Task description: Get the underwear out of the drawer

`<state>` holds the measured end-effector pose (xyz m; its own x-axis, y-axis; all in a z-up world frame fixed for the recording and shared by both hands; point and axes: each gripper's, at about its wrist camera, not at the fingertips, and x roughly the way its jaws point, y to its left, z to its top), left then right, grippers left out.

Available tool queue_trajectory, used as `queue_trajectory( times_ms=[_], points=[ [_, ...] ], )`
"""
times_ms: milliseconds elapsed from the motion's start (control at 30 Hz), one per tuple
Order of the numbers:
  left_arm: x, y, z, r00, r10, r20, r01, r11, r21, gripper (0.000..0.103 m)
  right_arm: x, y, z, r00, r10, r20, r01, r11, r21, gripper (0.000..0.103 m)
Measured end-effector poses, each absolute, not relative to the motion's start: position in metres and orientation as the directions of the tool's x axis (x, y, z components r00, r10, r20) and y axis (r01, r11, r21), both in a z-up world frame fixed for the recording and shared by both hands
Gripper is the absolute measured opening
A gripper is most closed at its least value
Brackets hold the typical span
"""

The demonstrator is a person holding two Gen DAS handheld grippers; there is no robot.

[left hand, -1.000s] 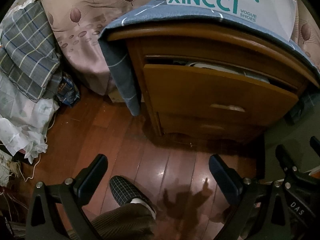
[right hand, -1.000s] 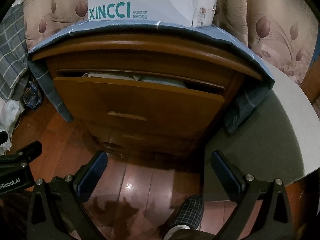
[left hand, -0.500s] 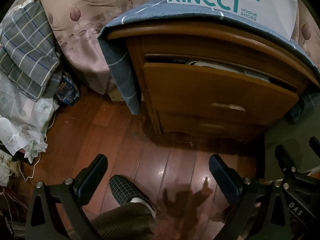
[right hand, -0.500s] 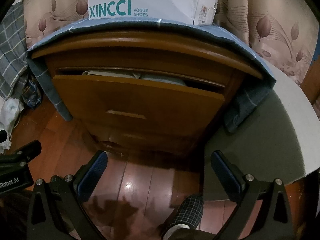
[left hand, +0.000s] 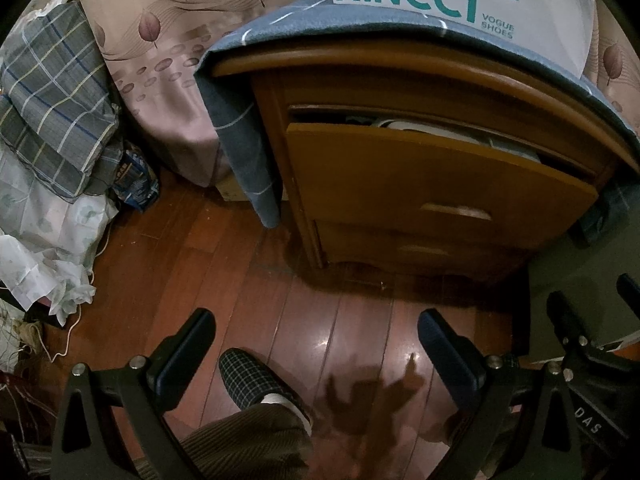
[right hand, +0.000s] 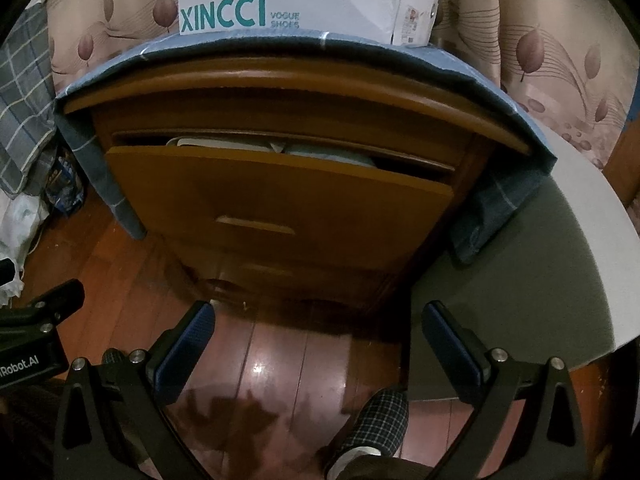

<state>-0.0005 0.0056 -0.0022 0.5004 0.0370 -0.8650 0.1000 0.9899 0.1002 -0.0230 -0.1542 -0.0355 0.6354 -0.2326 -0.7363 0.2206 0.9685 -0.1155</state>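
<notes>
A wooden nightstand has its top drawer point(left hand: 432, 184) pulled partly out; it also shows in the right wrist view point(right hand: 280, 192). Folded pale fabric point(right hand: 248, 145) shows in the gap above the drawer front, and in the left wrist view point(left hand: 424, 127). My left gripper point(left hand: 316, 340) is open and empty, low over the wooden floor in front of the nightstand. My right gripper point(right hand: 318, 336) is open and empty, also over the floor, facing the drawer front. Neither touches the drawer.
A white shoe box point(right hand: 304, 4) sits on a blue cloth point(left hand: 240, 152) draped over the nightstand. Plaid bedding and plastic bags point(left hand: 52, 120) pile at the left. A grey-white panel point(right hand: 532, 280) stands at the right. A slippered foot point(left hand: 256, 380) is on the floor.
Both views have shifted very slightly; the nightstand sits a touch lower in frame. The drawer and both grippers stay as they were.
</notes>
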Motion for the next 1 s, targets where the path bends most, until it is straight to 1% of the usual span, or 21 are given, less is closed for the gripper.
queue_trajectory(
  times_ms=[700, 867, 1000],
  points=[
    [0.005, 0.010, -0.007, 0.485, 0.032, -0.874, 0.088, 0.992, 0.085, 0.103, -0.023, -0.152, -0.035, 0.640, -0.234, -0.732, 0.229, 0.967, -0.109, 0.102],
    [0.015, 0.023, -0.004, 0.449, -0.072, -0.891, 0.059, 0.997, -0.051, 0.103, -0.027, -0.162, -0.028, 0.651, -0.232, -0.723, 0.265, 0.962, -0.070, 0.102],
    [0.027, 0.037, 0.003, 0.468, -0.160, -0.869, -0.022, 0.981, -0.192, 0.103, -0.030, -0.178, -0.021, 0.659, -0.216, -0.720, 0.314, 0.949, 0.003, 0.102]
  ],
)
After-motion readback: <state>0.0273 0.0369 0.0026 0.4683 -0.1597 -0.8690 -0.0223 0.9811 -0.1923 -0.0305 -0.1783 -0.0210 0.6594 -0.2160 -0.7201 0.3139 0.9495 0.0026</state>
